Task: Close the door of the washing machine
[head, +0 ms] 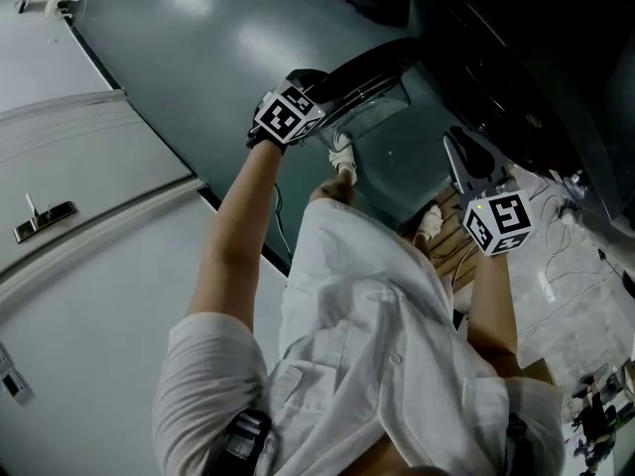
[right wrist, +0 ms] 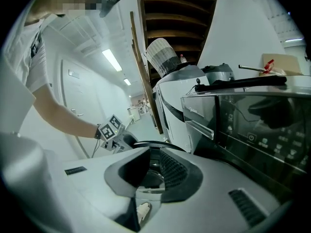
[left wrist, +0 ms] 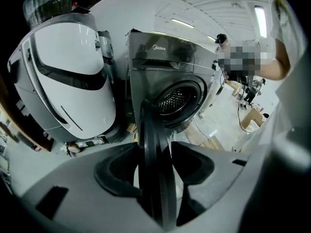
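Observation:
The washing machine [left wrist: 160,67] is dark grey, and its round drum opening [left wrist: 176,101] stands uncovered. Its door [head: 362,87], a black ring round clear glass, is swung out from the front. My left gripper [left wrist: 156,149] is shut on the door's black rim [left wrist: 150,125], which runs edge-on between the two pads. In the head view the left gripper [head: 319,95] sits on the door's near edge. My right gripper [head: 466,162] hangs to the right, near the machine's front, open with nothing between its pads. In the right gripper view the right gripper [right wrist: 151,171] looks past the door [right wrist: 160,143] to the left gripper [right wrist: 112,126].
A white appliance [left wrist: 68,76] with a ribbed hose on top stands beside the washing machine. White panels [head: 89,216] fill the left of the head view. The person's shoes [head: 342,157] stand on the floor below the door. Cables [head: 566,256] and a wooden pallet lie at right.

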`<state>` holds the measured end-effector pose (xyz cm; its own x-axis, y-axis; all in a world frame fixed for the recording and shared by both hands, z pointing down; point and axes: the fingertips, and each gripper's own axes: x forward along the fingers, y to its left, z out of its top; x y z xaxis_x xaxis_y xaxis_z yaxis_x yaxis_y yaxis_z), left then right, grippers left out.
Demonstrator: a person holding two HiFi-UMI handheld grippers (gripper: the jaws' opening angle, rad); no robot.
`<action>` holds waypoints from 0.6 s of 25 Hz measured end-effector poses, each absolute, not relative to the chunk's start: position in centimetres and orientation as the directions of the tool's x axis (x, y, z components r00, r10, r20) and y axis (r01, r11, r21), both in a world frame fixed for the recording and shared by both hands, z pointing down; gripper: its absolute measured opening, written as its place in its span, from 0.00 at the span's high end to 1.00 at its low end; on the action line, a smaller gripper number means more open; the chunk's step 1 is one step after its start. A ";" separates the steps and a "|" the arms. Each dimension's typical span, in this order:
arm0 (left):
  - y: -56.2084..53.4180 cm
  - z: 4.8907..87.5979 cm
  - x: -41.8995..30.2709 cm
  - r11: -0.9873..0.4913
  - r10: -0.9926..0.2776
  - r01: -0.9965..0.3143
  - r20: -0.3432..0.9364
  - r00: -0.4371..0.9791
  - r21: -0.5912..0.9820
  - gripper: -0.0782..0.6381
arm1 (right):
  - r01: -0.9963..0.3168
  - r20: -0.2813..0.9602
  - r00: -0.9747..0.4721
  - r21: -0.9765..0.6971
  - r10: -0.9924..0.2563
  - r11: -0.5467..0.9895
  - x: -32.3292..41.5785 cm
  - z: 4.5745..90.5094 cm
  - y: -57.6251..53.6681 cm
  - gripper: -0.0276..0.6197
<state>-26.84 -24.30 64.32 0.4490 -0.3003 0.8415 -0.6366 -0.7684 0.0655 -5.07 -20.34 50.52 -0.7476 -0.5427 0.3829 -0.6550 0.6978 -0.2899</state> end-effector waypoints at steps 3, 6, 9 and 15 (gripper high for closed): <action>-22.9 64.4 -25.3 -0.741 -0.312 -0.667 0.841 0.442 0.075 0.59 | -0.650 0.378 -0.752 -0.292 -0.540 0.702 -3.5 50.4 -19.4 0.84; -21.4 64.5 -23.4 -0.726 -0.323 -0.683 0.840 0.436 0.075 0.57 | -0.641 0.375 -0.760 -0.297 -0.531 0.707 -2.2 50.5 -18.3 0.84; -19.9 64.6 -21.2 -0.717 -0.333 -0.692 0.833 0.442 0.081 0.52 | -0.633 0.369 -0.766 -0.297 -0.526 0.715 -1.2 50.3 -17.2 0.84; -17.6 64.4 -17.0 -0.684 -0.354 -0.720 0.810 0.468 0.117 0.47 | -0.630 0.361 -0.769 -0.287 -0.528 0.721 1.2 49.7 -15.5 0.84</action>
<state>-17.04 -17.56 64.43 0.4675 -0.3536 0.8102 -0.7201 -0.6839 0.1171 1.19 -15.51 49.70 -0.7686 -0.5281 0.3612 -0.6305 0.7210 -0.2874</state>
